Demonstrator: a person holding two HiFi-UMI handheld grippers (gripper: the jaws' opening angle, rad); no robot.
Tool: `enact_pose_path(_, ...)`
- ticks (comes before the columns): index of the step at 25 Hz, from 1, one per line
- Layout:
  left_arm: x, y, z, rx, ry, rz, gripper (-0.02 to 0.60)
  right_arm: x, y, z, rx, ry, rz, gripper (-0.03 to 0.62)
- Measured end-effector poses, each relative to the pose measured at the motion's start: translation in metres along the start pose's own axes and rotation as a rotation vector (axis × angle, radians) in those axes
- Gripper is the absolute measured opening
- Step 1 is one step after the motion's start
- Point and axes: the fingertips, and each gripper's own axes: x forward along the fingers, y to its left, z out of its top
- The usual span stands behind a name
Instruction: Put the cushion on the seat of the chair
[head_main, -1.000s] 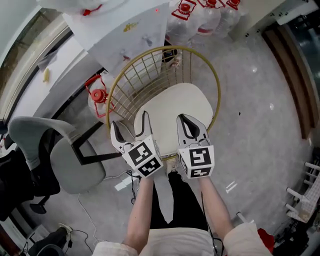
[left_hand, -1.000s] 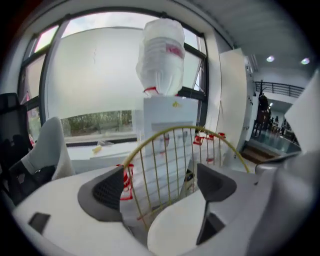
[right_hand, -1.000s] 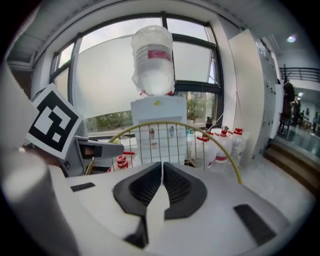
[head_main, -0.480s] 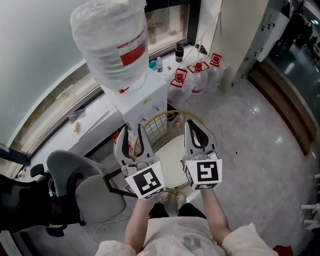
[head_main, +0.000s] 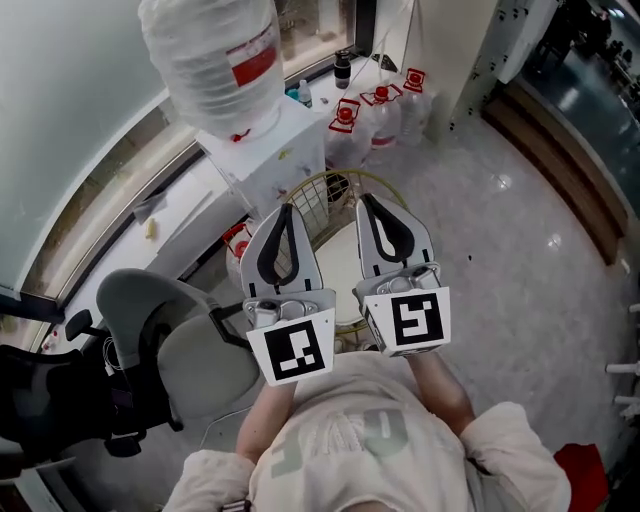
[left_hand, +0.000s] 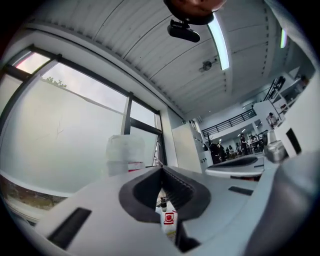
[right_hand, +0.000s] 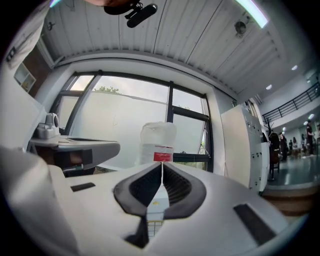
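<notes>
The gold wire chair (head_main: 318, 192) stands on the floor below me. Its cream cushion (head_main: 340, 272) lies on the seat and shows only as a strip between my two raised grippers. My left gripper (head_main: 283, 208) is held high above the chair. Its jaws have just been closing and now meet with nothing between them; the left gripper view shows its tips (left_hand: 161, 168) together against the window. My right gripper (head_main: 365, 200) hangs beside it, also shut and empty, its tips (right_hand: 162, 163) touching. Neither gripper touches the cushion.
A white water dispenser (head_main: 285, 150) with a large bottle (head_main: 212, 58) stands just behind the chair. Red-capped water jugs (head_main: 382, 108) sit on the floor beside it. A grey office chair (head_main: 190, 352) is at the left. Grey tiled floor (head_main: 520, 250) spreads to the right.
Both grippers rose from the cushion on the seat towards the head camera. The left jaws went from wide open to shut. The head view lifted and now takes in the dispenser.
</notes>
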Motion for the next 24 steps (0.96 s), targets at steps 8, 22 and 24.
enact_pose_path(8, 0.000, -0.001, 0.001, -0.003, 0.002, -0.040, 0.014, -0.009, -0.003, -0.004, 0.005, 0.014, -0.031, 0.021)
enact_pose_path(22, 0.004, 0.007, -0.016, -0.059, 0.036, -0.062, 0.015, -0.009, 0.003, -0.007, -0.025, 0.036, -0.035, 0.021)
enact_pose_path(24, 0.004, 0.009, -0.017, -0.065, 0.039, -0.063, 0.014, -0.009, 0.005, -0.006, -0.026, 0.036, -0.031, 0.021)
